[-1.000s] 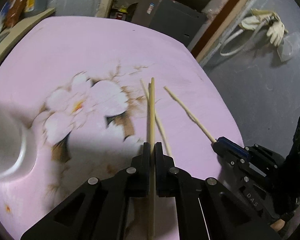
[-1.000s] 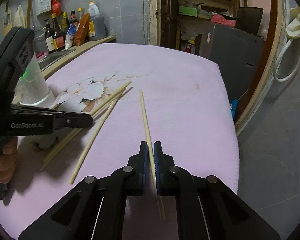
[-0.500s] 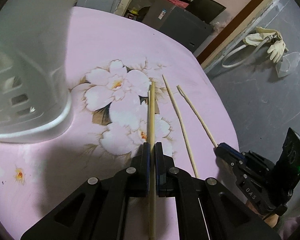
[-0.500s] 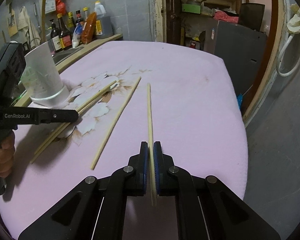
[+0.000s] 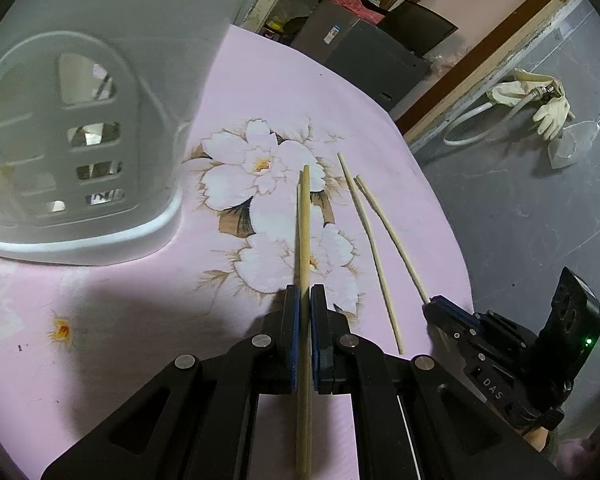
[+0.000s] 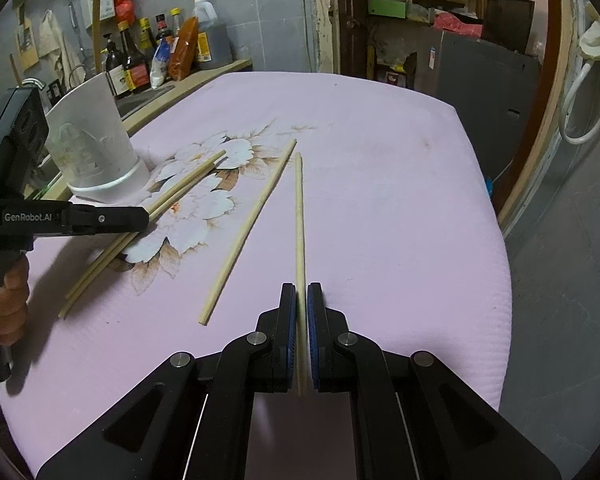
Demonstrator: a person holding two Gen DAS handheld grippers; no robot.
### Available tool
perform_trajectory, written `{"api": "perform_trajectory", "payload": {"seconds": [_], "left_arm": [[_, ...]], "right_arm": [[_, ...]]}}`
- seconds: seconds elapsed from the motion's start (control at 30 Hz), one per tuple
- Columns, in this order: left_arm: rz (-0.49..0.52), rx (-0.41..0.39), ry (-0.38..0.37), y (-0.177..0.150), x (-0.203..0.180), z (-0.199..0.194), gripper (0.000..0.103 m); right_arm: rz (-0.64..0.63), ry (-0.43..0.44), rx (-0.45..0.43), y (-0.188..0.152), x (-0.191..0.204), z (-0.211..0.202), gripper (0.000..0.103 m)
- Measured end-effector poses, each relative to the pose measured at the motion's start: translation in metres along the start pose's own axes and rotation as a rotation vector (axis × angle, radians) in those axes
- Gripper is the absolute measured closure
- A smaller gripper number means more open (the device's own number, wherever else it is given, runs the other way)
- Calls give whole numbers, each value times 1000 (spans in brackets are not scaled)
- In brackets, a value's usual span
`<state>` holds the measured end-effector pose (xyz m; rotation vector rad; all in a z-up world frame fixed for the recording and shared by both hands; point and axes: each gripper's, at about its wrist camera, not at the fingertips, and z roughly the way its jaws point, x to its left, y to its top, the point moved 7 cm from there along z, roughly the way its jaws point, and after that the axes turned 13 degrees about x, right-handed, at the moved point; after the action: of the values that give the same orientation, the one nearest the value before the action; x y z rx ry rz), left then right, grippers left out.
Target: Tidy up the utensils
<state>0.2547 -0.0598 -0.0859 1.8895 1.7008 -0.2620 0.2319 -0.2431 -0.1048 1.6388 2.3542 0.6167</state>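
My left gripper (image 5: 304,294) is shut on two wooden chopsticks (image 5: 305,224) and holds them above the pink flowered tablecloth (image 5: 100,320). It also shows in the right wrist view (image 6: 140,216). A white slotted utensil holder (image 5: 72,152) stands close on the left, also in the right wrist view (image 6: 96,148). My right gripper (image 6: 301,292) is shut on one chopstick (image 6: 299,216), seen too in the left wrist view (image 5: 432,304). One loose chopstick (image 6: 252,220) lies on the cloth between the grippers.
Bottles and sauce containers (image 6: 156,56) stand on a counter behind the table. The table's right edge (image 6: 496,240) drops to a grey floor with a hose and gloves (image 5: 540,104). A dark cabinet (image 6: 484,76) stands at the far side.
My left gripper has carried its chopsticks toward the white holder, which now looms larger on the left. My right gripper has lifted its chopstick slightly and stays closed on it.
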Motion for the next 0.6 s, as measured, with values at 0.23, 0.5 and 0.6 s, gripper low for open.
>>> {"api": "perform_trajectory", "payload": {"seconds": [0.23, 0.5, 0.6], "left_arm": [[-16, -3, -17, 0, 4, 0, 99], [-30, -27, 14, -3, 17, -11, 99], [-4, -24, 48, 0, 16, -12, 99]], "right_arm": [[-10, 10, 8, -1, 7, 1, 99], [-15, 7, 19, 2, 8, 1, 98], [-19, -1, 25, 10, 6, 4, 97]]}}
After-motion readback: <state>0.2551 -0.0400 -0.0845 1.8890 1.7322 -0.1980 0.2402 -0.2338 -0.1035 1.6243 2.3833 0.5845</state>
